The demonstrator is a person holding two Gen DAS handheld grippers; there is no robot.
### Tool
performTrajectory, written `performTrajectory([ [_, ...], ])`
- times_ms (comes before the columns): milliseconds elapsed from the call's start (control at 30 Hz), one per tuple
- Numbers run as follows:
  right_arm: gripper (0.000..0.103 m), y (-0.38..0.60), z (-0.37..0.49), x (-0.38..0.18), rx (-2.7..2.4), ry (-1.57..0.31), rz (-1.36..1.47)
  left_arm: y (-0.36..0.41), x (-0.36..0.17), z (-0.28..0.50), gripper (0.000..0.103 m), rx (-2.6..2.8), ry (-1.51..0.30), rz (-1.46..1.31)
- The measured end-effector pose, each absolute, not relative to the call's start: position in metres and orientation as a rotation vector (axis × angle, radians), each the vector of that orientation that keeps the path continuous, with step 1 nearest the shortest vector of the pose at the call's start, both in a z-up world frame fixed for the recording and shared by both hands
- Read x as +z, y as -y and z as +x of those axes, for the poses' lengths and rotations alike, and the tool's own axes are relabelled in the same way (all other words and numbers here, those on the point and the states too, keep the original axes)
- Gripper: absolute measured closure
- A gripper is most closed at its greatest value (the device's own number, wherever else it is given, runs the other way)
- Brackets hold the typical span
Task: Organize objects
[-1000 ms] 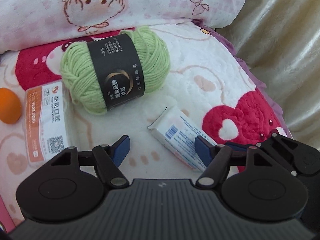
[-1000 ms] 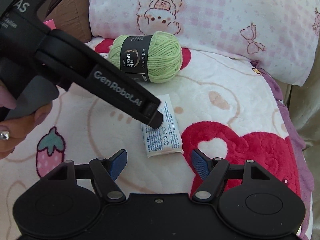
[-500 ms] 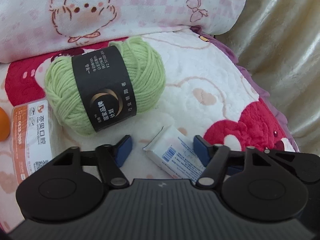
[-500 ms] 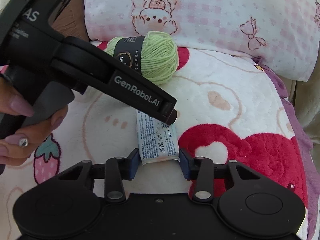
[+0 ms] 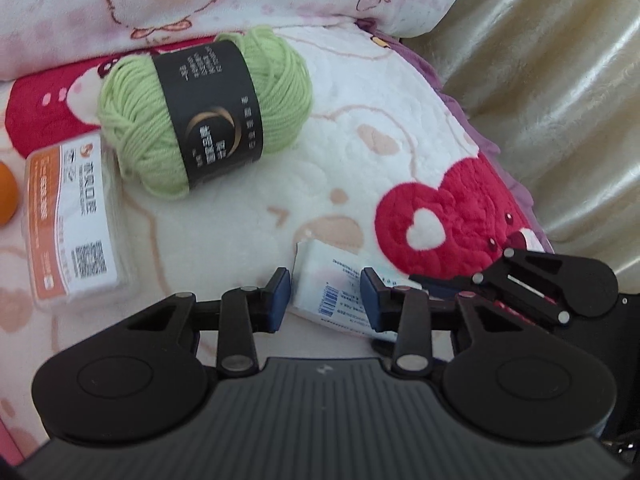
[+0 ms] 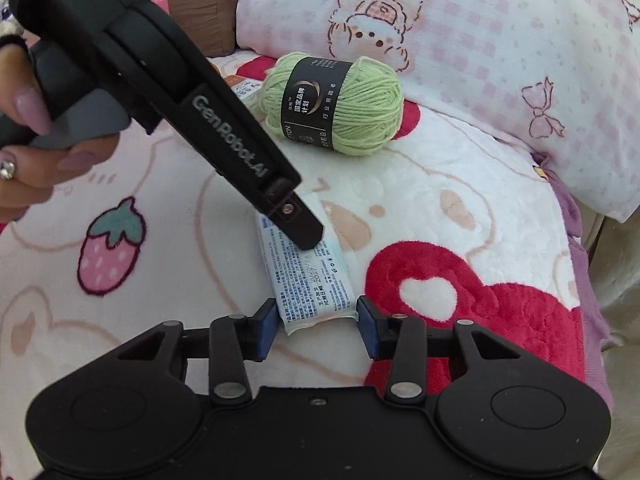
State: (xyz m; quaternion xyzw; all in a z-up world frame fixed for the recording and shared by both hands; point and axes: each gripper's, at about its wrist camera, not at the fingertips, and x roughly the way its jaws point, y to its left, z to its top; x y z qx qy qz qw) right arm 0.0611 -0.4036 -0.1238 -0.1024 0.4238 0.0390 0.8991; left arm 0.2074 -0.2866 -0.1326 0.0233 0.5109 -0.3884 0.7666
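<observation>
A white tissue packet with blue print (image 6: 310, 276) lies on the blanket. My right gripper (image 6: 317, 322) is shut on its near end, one blue pad on each side. My left gripper (image 5: 325, 295) straddles the packet's far end (image 5: 334, 286) with its jaws narrowed, and I cannot tell if the pads touch it. In the right wrist view the left gripper's body (image 6: 224, 128) reaches down onto the packet. A green yarn ball with a black label (image 5: 206, 110) (image 6: 334, 102) sits further back.
A clear box with an orange label (image 5: 68, 224) lies left of the yarn, with an orange ball (image 5: 6, 200) at the left edge. A pink checked pillow (image 6: 460, 32) lines the back. The blanket's purple edge (image 5: 476, 136) and a cream curtain (image 5: 560, 80) are on the right.
My right gripper closed on the packet, then widened slightly and turned it. My left gripper came down over the packet's other end and narrowed its jaws.
</observation>
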Motion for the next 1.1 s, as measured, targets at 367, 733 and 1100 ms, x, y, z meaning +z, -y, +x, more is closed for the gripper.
performTrajectory([
  [367, 0.045, 0.411, 0.062, -0.123, 0.013, -0.909, -0.226, 0.286, -0.133, 0.202, 0.066, -0.728, -1.220, -0.005],
  [733, 0.042, 0.419, 0.059, -0.122, 0.039, -0.897, 0.131, 0.277, -0.139, 0.209, 0.067, -0.721, -1.236, -0.133],
  [1100, 0.028, 0.400, 0.068, -0.142, -0.039, -0.847, 0.086, 0.275, -0.150, 0.198, 0.066, -0.654, -1.258, -0.216],
])
